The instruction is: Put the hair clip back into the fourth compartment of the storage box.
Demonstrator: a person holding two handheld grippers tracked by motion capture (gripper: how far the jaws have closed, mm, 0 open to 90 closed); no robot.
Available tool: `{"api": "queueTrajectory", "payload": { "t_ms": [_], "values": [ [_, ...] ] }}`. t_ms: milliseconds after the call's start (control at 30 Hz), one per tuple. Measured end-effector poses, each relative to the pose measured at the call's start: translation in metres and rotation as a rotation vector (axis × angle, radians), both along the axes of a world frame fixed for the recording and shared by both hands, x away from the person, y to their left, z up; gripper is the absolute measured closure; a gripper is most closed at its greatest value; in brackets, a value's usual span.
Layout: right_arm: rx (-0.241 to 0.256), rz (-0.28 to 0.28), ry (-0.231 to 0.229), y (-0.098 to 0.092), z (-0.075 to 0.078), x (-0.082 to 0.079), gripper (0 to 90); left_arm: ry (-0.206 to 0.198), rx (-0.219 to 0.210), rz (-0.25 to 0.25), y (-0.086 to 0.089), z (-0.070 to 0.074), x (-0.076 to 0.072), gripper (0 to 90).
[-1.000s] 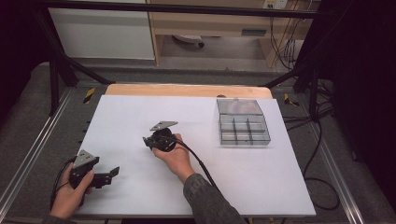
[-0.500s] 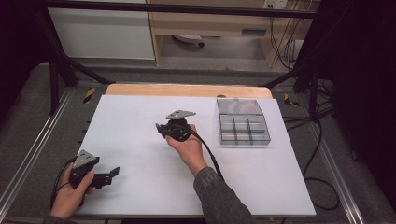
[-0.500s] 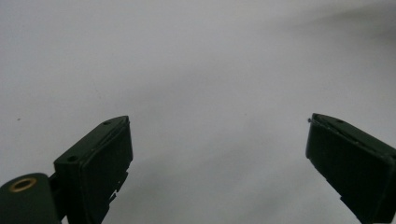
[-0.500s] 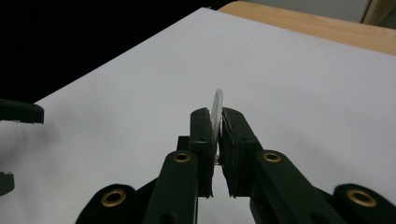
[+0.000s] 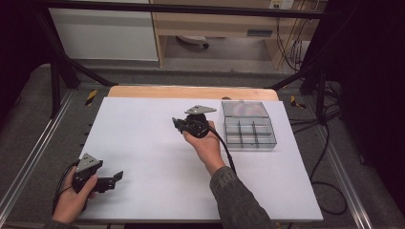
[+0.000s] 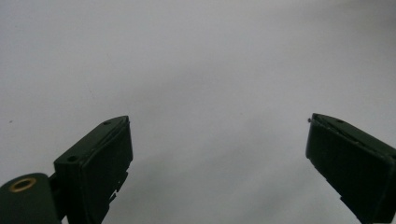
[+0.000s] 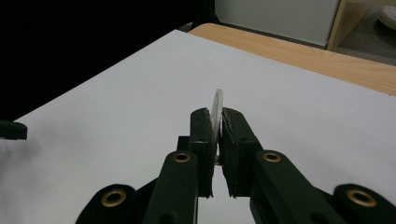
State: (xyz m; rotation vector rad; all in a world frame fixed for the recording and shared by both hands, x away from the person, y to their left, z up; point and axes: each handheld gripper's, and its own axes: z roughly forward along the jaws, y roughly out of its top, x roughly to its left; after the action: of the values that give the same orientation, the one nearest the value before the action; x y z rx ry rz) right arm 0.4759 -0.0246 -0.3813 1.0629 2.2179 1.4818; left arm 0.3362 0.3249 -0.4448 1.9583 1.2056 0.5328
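A white sheet covers the desk (image 5: 157, 143), with a strip of bare wood showing along its far edge. Toward the far right of the sheet lies a clear plastic box (image 5: 248, 131) with small compartments, its lid open and lying flat on the far side.

The right gripper (image 5: 179, 125) is held above the middle of the desk, just left of the box and apart from it, with the fingers pointing left. In the right gripper view its fingers (image 7: 201, 135) are clenched on a small, thin, pale piece (image 7: 216, 108) that stands on edge between the pads, its top rising a little above them. What the piece is cannot be told.

The left gripper (image 5: 117, 177) sits at the near left corner of the desk, in the person's left hand (image 5: 71, 202), pointing right. In the left gripper view its fingers (image 6: 100, 163) are spread wide apart with nothing between them, just the plain white sheet beyond.
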Motion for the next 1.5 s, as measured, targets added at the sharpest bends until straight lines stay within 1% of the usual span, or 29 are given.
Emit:
{"api": "queueTrajectory", "payload": {
  "t_ms": [100,133,167,233,400,500,567,667,933,1000,1167,1500],
  "values": [
    [0.006,-0.014,-0.006,-0.008,0.004,0.001,83.4,0.003,0.004,-0.004,-0.001,0.0,0.0,7.2],
    [0.007,-0.023,-0.011,-0.014,0.007,0.002,83.4,0.004,0.004,-0.004,-0.001,0.0,0.0,7.2],
    [0.007,-0.023,-0.011,-0.014,0.007,0.002,83.4,0.005,0.006,-0.007,-0.001,-0.001,0.0,7.2],
    [0.01,-0.034,-0.015,-0.019,0.01,0.003,83.4,0.007,0.006,-0.01,-0.002,-0.001,0.0,7.2],
    [-0.002,-0.061,-0.028,-0.035,0.015,0.006,83.4,0.011,0.014,-0.016,-0.003,-0.001,0.0,7.2],
    [-0.003,-0.076,-0.033,-0.044,0.018,0.007,83.4,0.002,0.009,-0.016,-0.003,0.0,0.0,7.3],
    [0.005,-0.084,-0.032,-0.05,0.019,0.008,83.4,-0.006,0.001,-0.008,-0.002,0.001,0.0,7.2],
    [0.01,-0.1,-0.036,-0.059,0.022,0.008,83.4,-0.003,0.001,-0.006,-0.002,0.0,0.0,7.3],
    [0.011,-0.134,-0.052,-0.08,0.028,0.008,83.4,0.008,0.014,-0.018,-0.004,-0.001,0.0,7.3],
    [0.013,-0.141,-0.056,-0.086,0.03,0.008,83.4,0.004,0.007,-0.011,-0.003,-0.001,0.0,7.3],
    [0.044,-0.176,-0.059,-0.105,0.035,0.009,83.4,0.007,0.007,-0.011,-0.003,-0.001,0.0,7.3],
    [0.039,-0.21,-0.072,-0.129,0.04,0.006,83.4,0.011,0.01,-0.015,-0.004,-0.001,0.0,7.3]
  ]
}}
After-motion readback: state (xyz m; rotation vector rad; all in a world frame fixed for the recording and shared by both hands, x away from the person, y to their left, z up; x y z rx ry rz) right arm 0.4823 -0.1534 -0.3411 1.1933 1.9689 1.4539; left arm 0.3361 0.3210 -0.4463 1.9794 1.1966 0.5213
